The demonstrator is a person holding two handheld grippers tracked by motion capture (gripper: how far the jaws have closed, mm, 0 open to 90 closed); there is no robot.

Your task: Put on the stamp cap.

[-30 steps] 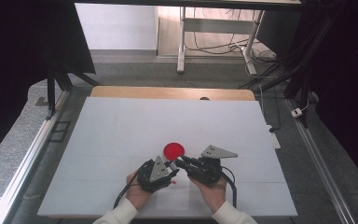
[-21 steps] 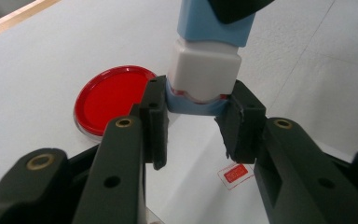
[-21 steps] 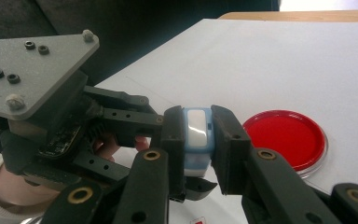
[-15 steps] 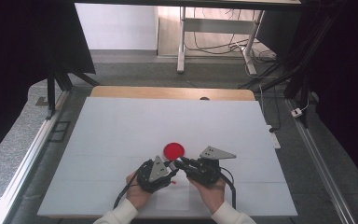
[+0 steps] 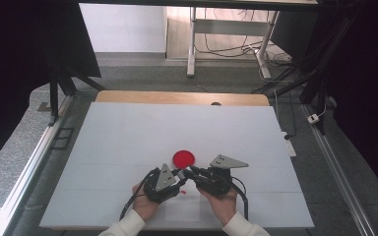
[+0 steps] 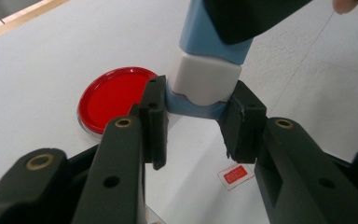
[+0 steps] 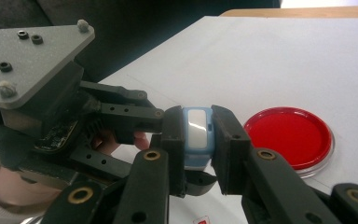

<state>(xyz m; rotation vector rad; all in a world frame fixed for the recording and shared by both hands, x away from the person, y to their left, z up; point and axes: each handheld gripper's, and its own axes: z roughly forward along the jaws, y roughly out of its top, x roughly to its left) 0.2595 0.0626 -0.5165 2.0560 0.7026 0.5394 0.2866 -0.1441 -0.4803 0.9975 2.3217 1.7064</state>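
Left gripper view: left hand-held gripper [image 6: 193, 119] clenched on the lower, pale blue end of a small stamp [image 6: 204, 79], pads pressing both sides just under its white band.
Right gripper view: right hand-held gripper [image 7: 196, 133] clenched on the same stamp [image 7: 196, 135], jaws flat against its two blue sides, white face turned toward the camera.
High view: left hand-held gripper [image 5: 177, 173] and right hand-held gripper [image 5: 193, 173] meeting tip to tip near the front edge of the desk [image 5: 128, 132], one hand behind each.
Stamp: held off the desk between both hand-held grippers, upper part inside the right jaws, lower part inside the left jaws; blue body, white collar, no ink face visible.
Ink pad: round red ink pad [image 6: 116, 98] in a clear rim, lying flat on the desk just beyond the jaws; seen also at [image 7: 291, 137] and [image 5: 183, 158]; apart from the stamp, not touched.
Label: small red-printed label [image 6: 235, 175] lying on the desk below the left jaws, near the person's side.
Step in hand: likely a two-handed grip for pulling the stamp's cap or body apart, or for passing it from one hand-held gripper to the other; which of the two, hard to tell.
Next move: probably a straight pull along the stamp's long axis with both grips kept firm, or one grip loosened if a hand-over is meant; then a short carry toward the ink pad.
Risk: slick plastic sides, so a slip or twist likely if either grip eases unevenly.
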